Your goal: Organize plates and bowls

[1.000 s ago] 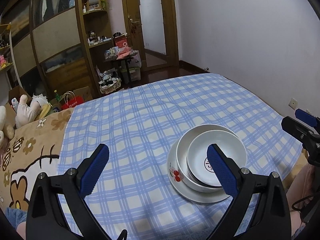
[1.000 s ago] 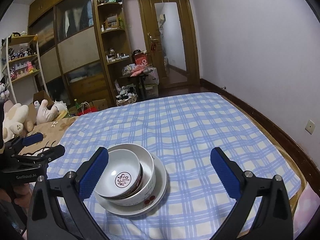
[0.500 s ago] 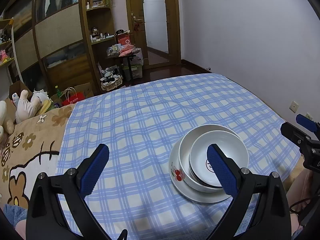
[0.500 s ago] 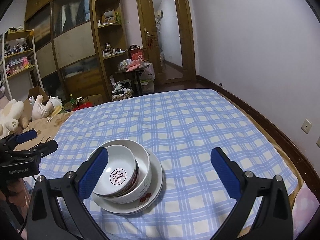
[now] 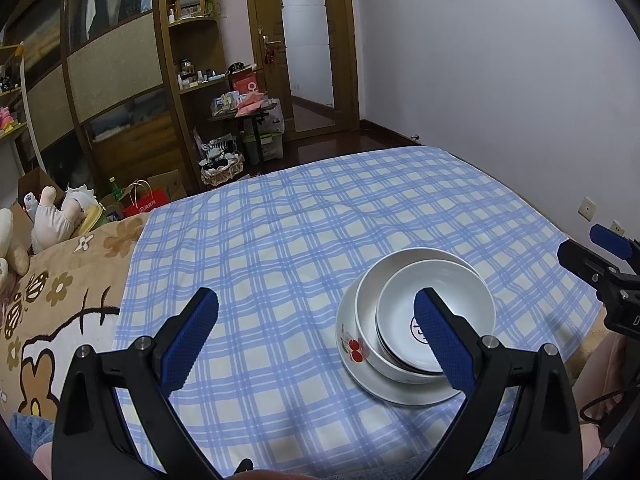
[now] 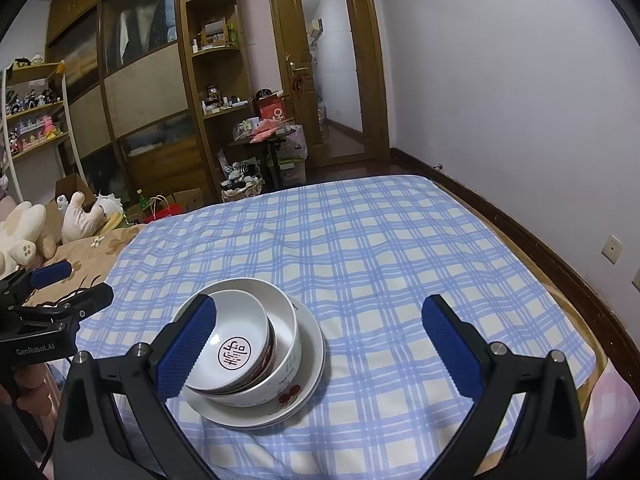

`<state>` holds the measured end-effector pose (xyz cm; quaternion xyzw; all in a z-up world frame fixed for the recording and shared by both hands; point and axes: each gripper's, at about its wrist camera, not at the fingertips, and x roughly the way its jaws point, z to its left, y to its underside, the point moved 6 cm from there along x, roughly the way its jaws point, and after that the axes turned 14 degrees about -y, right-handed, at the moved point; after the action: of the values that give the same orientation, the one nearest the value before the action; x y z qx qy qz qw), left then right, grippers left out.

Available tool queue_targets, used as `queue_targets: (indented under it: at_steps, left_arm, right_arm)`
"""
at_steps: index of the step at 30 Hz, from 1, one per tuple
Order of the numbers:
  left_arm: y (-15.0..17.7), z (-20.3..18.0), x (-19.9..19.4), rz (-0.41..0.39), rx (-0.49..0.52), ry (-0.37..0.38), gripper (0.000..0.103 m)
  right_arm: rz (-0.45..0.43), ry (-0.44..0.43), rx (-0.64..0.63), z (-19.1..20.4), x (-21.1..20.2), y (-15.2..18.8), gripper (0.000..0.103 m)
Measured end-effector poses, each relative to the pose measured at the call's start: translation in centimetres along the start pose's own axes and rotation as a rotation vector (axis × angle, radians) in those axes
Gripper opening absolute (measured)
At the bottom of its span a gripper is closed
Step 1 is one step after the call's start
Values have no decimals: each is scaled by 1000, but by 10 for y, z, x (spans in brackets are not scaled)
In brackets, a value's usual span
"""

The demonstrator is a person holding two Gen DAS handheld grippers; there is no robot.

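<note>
Both of our grippers have lifted and pulled back a little since a second ago, so we now see more of the room and the door. Nothing in the stack has moved.

Our left gripper (image 5: 316,328) is wide open and holds nothing. Our right gripper (image 6: 320,336) is wide open and empty too. Both hang above the bed, not touching the dishes.

We see the small bowl (image 6: 236,350) sitting inside the big bowl (image 6: 286,332), and the big bowl sits on the plate (image 6: 310,344). All of it rests on the blue checked sheet (image 6: 360,248), near our edge of the bed.

We think the sorting is about done. The best thing now is to keep our fingers away from the stack and not bump it. The small bowl leans a bit to one side, so a knock could make it slide.

All three dishes are white, round, hard and shiny. The small bowl has a dark rim outside and a round dark mark in its bottom. On the plate we see red cherries painted. The bed under them is soft and a bit wrinkly, so the stack may wobble if we press down near it.
</note>
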<state>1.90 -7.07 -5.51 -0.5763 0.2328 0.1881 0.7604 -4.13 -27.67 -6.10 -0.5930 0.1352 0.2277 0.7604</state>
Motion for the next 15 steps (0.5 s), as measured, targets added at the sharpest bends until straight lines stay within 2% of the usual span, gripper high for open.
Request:
queue_targets:
  at_steps: [15]
  left_arm:
    - [0, 0, -1, -1, 1, -7, 97]
  right_arm:
    - [1, -2, 0, 0, -1, 0, 103]
